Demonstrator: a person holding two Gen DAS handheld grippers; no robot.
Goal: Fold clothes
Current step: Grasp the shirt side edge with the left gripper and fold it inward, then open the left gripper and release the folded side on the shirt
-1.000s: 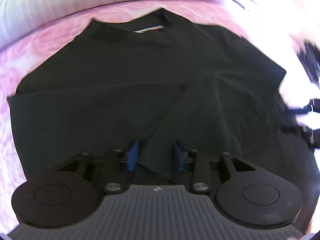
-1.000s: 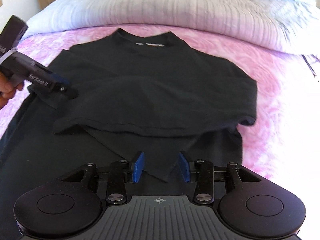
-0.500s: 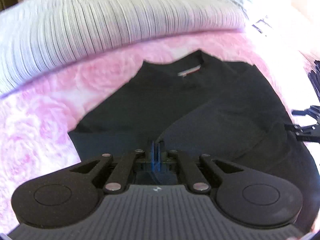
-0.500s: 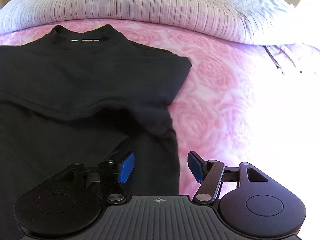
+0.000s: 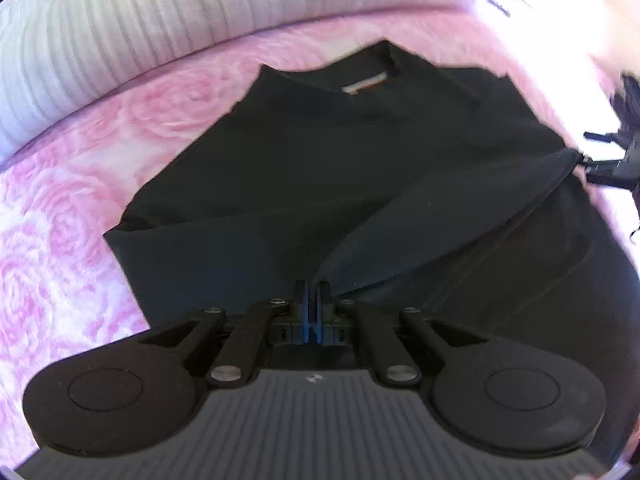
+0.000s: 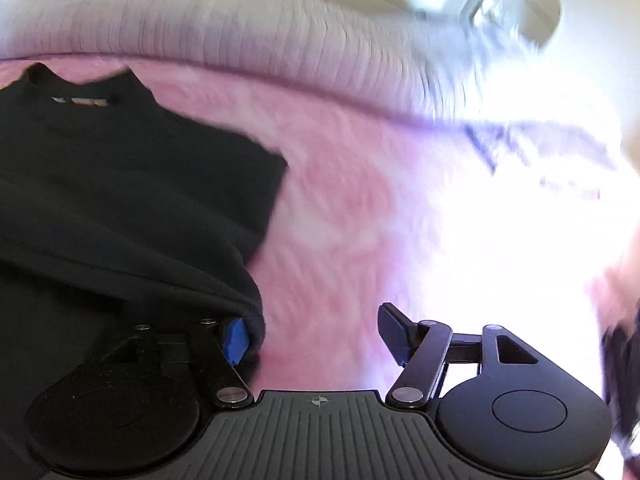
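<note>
The left claw (image 5: 312, 300), parted a second ago, is now clamped on the black shirt (image 5: 320, 168), a fold drawn taut across the bed (image 5: 80, 200), while the right claw (image 6: 316, 336) is spread wide at the shirt's edge.

Both units identical: matte black two-finger left gripper (image 5: 312, 294) and right gripper (image 6: 316, 334), blue rubber fingertip pads (image 6: 235, 339), ribbed grey housing, round black side discs, silver pivot screws, small white crosshair mark.

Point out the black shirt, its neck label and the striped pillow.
black shirt (image 5: 320, 168): left wrist view, on the chest panel.
neck label (image 5: 366, 84): left wrist view, inside the collar.
striped pillow (image 6: 240, 36): right wrist view, on its ribbed cover.
</note>
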